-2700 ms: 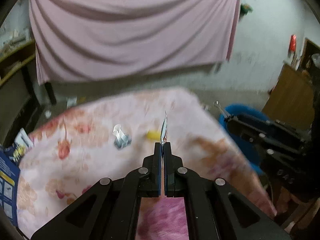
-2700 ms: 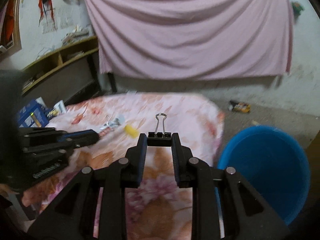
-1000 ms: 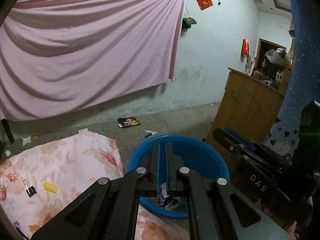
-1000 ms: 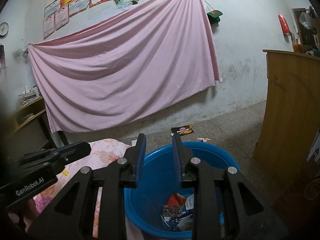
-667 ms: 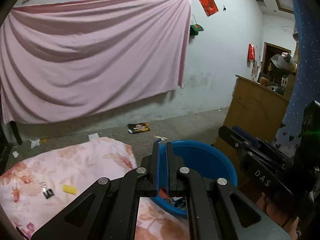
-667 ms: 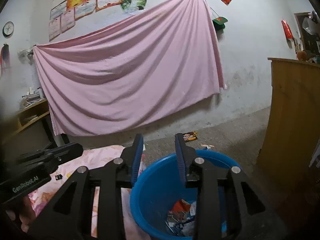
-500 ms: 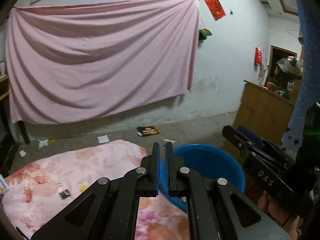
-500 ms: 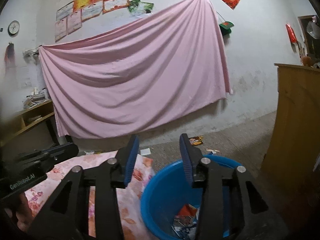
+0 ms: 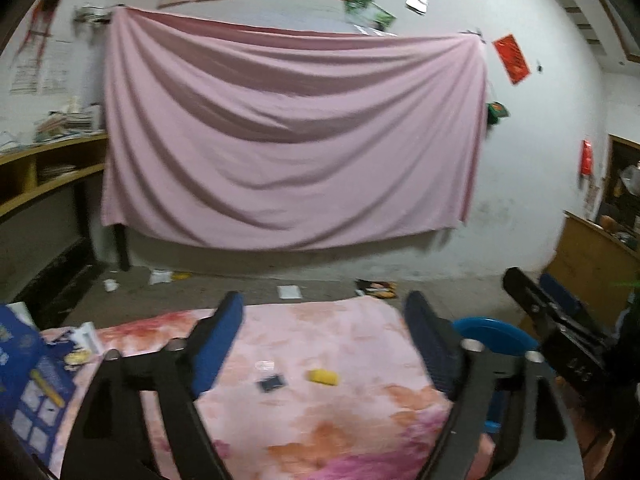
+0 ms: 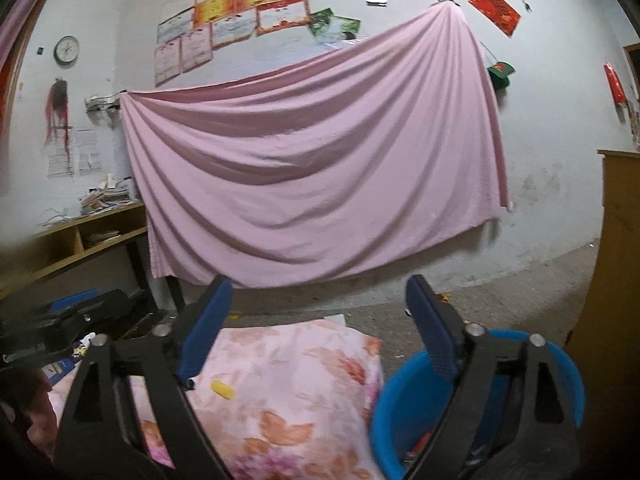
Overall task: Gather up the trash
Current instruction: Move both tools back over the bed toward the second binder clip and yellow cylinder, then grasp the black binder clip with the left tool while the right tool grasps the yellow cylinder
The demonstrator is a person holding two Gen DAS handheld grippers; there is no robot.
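**Trash pickup: floral cloth and blue bin**

- Blue printed box (image 9: 24,380): far left edge of the floral cloth (image 9: 320,412).
- Left gripper (image 9: 324,344): jaws opening, wide apart, nothing between them; held above the cloth.
- Black binder clip (image 9: 272,382): lying mid-cloth, a clear wrapper scrap (image 9: 265,366) just behind it.
- Yellow scrap (image 9: 322,377): near the clip, to its right.
- Blue bin (image 10: 400,400): right of the cloth, litter inside.
- Right gripper (image 10: 318,316): jaws opening, empty, straddling cloth edge and bin rim.
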